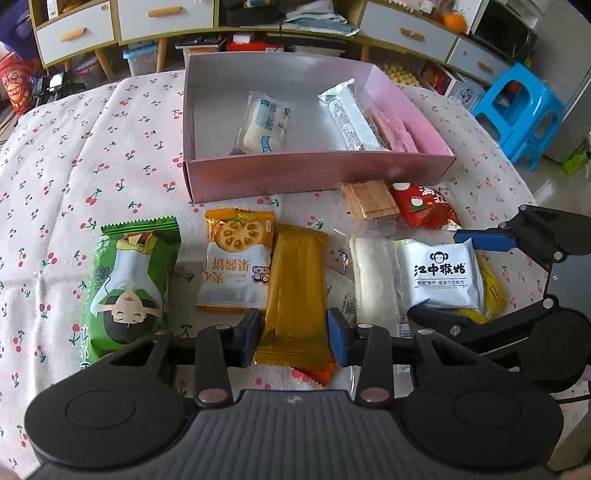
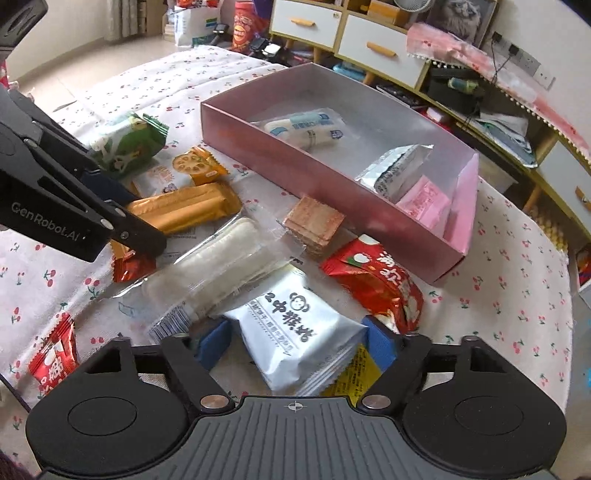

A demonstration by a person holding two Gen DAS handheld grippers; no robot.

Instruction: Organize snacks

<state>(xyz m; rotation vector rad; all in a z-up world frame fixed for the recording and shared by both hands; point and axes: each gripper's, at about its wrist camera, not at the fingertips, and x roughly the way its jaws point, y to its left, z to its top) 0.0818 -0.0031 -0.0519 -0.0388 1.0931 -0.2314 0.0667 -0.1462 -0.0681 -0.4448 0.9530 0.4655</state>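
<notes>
On the cherry-print cloth, my left gripper (image 1: 294, 336) is shut on a golden-orange bar packet (image 1: 295, 288), one pad pressing each long side. In the right wrist view that gripper (image 2: 133, 216) reaches in from the left over the same bar (image 2: 184, 206). My right gripper (image 2: 295, 345) is shut on a silver-white packet with a monkey logo (image 2: 291, 325), its blue pads against both edges. A yellow packet (image 2: 354, 376) lies under it. The pink box (image 1: 317, 173) behind holds a white bun packet (image 1: 264, 122), a silver packet (image 1: 347, 118) and pink packets (image 1: 395, 133).
Loose snacks lie around the grippers: a green packet (image 1: 129, 280), an orange-white biscuit packet (image 1: 236, 258), a long clear white packet (image 1: 373, 280), wafers (image 1: 369, 203), a red packet (image 1: 424, 206) and a small red one (image 2: 55, 354). A blue stool (image 1: 517, 107) and drawer cabinets (image 1: 77, 29) stand beyond the table.
</notes>
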